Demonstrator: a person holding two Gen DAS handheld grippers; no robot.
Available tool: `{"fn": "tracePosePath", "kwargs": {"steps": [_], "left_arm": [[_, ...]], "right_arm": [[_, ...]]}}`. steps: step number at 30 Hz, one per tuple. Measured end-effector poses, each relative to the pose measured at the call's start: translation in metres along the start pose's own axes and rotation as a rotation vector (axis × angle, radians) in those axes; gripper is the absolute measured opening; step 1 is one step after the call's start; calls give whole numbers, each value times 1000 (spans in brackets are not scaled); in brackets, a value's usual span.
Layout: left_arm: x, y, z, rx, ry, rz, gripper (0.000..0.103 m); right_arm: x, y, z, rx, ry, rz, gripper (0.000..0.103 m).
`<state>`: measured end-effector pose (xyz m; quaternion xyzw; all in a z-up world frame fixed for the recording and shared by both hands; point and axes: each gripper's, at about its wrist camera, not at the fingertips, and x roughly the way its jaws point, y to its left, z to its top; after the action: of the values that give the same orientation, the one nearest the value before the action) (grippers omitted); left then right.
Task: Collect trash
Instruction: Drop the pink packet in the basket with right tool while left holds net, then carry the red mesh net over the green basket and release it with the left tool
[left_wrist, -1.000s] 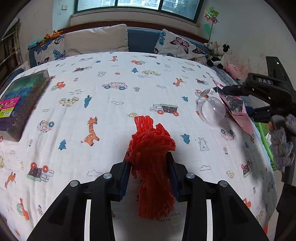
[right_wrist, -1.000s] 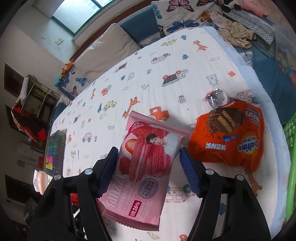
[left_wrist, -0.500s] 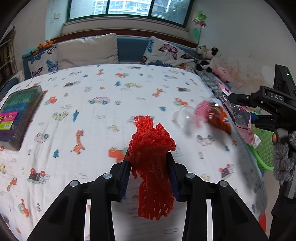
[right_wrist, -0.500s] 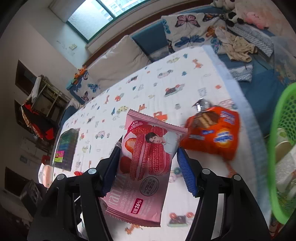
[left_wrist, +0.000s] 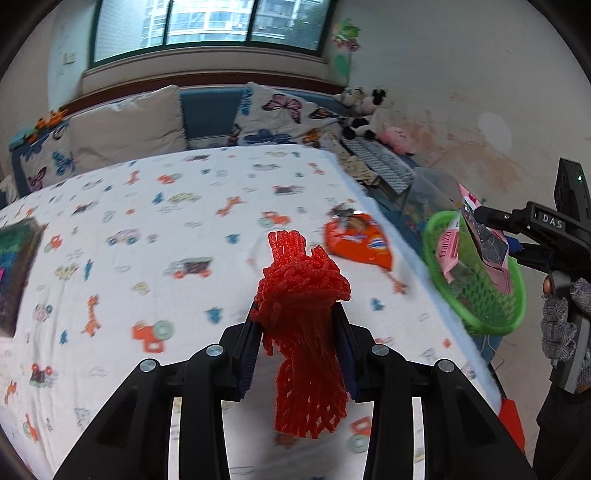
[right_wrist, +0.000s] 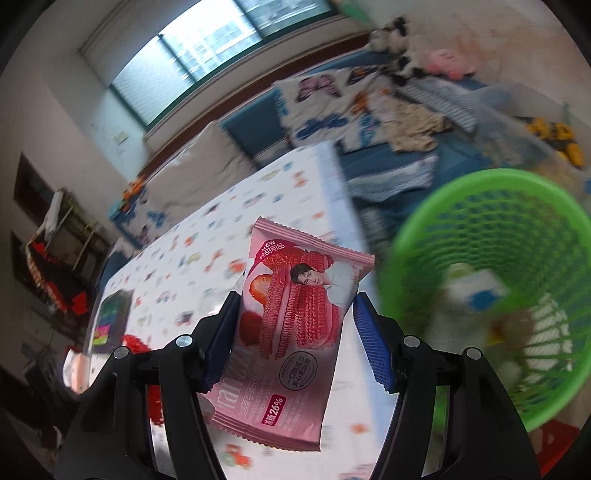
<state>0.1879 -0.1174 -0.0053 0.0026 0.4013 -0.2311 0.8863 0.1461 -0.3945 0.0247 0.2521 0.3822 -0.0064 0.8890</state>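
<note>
My left gripper (left_wrist: 300, 334) is shut on a red foam net (left_wrist: 304, 328) and holds it above the bed. My right gripper (right_wrist: 295, 328) is shut on a pink cookie wrapper (right_wrist: 291, 325), near the rim of a green mesh basket (right_wrist: 491, 221) that holds several pieces of trash. In the left wrist view the right gripper (left_wrist: 480, 221) holds the wrapper (left_wrist: 489, 251) over the basket (left_wrist: 476, 291), which stands off the bed's right edge. An orange snack bag (left_wrist: 360, 243) lies on the bed near that edge.
The bed has a white cartoon-print sheet (left_wrist: 147, 240). A dark toy box (left_wrist: 14, 266) lies at its left side. Pillows (left_wrist: 129, 122) and plush toys (left_wrist: 369, 110) line the back under the window.
Both grippers have swung right toward the bed's edge. The green basket has come into view, and the right gripper with the pink wrapper is now over it. The clear plastic ball is gone from view.
</note>
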Motion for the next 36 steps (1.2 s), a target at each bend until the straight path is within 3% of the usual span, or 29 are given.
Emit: {"fn": "tracePosePath", "kwargs": {"steps": [7, 14, 25, 36], "left_arm": [[6, -43, 14, 62, -5, -47, 37], [13, -84, 29, 134, -13, -74, 37], [25, -131, 43, 201, -8, -116, 37], [45, -190, 49, 273, 17, -212, 37]], "right_arm": [[-25, -69, 6, 53, -56, -147, 64], [-25, -111, 1, 82, -72, -254, 64], [-25, -149, -1, 143, -82, -277, 73], [-55, -146, -6, 120, -121, -262, 74]]}}
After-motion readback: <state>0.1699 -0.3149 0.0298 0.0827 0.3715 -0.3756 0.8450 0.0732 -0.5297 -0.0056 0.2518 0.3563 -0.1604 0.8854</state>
